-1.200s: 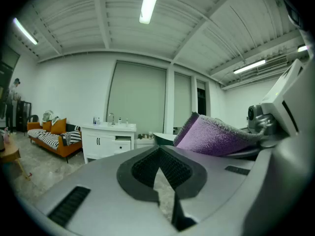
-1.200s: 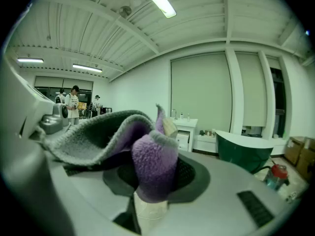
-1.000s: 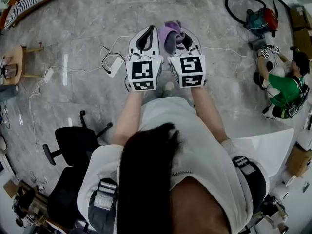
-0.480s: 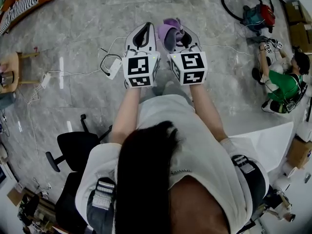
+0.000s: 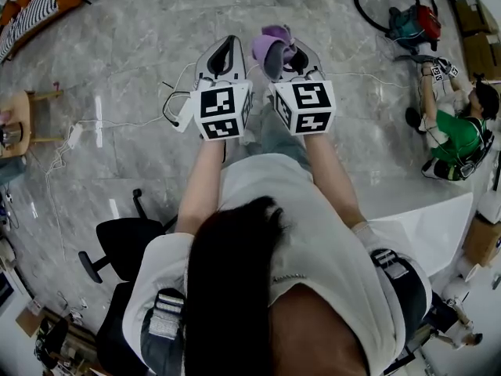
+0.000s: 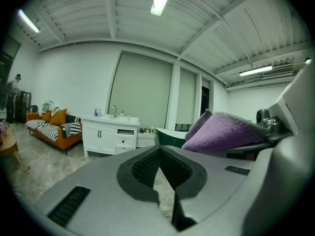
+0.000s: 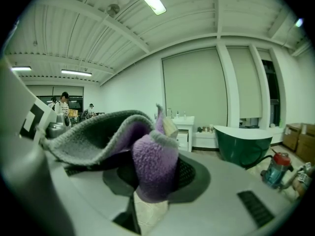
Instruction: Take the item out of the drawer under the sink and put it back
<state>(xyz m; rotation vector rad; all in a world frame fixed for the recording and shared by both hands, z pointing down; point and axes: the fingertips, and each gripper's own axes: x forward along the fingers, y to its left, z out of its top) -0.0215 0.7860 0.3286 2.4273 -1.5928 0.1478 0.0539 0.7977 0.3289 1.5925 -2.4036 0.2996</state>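
**A:** How far along is this? The white vanity cabinet with the sink point(image 6: 110, 134) is well off across the grey marble floor point(image 5: 141, 45). So I'd guess the item's out and only putting it back is left.

**B:** Yep. The right gripper point(image 5: 291, 53) is clamped on the fuzzy purple cloth with grey backing point(image 5: 270, 47). The left gripper point(image 5: 227, 52) is pinched together, empty. Versus a second ago the grip's the same but the floor's slid by, and the white power strip point(image 5: 182, 112) is now just beside the left one.

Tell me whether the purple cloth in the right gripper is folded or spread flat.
Folded: the purple cloth is pinched doubled-over in the right gripper, with a loose flap curling off to one side.
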